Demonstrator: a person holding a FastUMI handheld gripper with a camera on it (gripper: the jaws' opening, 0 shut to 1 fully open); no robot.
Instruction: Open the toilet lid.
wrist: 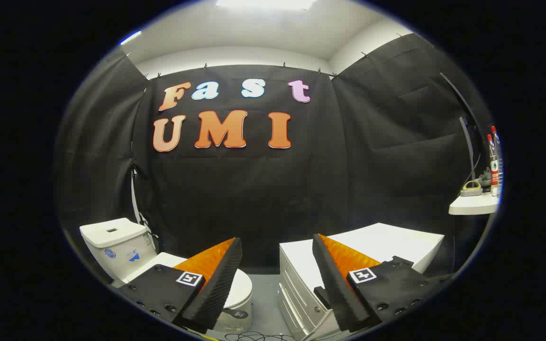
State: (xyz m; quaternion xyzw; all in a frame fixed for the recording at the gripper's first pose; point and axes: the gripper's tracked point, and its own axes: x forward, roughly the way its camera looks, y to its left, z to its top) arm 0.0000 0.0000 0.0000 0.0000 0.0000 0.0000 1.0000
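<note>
A white toilet point(121, 248) stands low on the left, its tank against the black cloth wall. Its lid point(242, 286) lies flat and closed over the bowl, mostly hidden behind my left finger point(216, 279). My gripper point(277, 246) is open, with a wide gap between the fingers and nothing held. It hovers above and well short of the toilet, pointing at the wall. The right finger point(337, 279) overlaps the white cabinet.
A white cabinet point(396, 244) with drawers stands right of the toilet, a narrow strip of grey floor point(266, 303) between them. A small white shelf point(474, 204) on the right wall carries bottles point(493, 161). Cables lie on the floor near the fingers.
</note>
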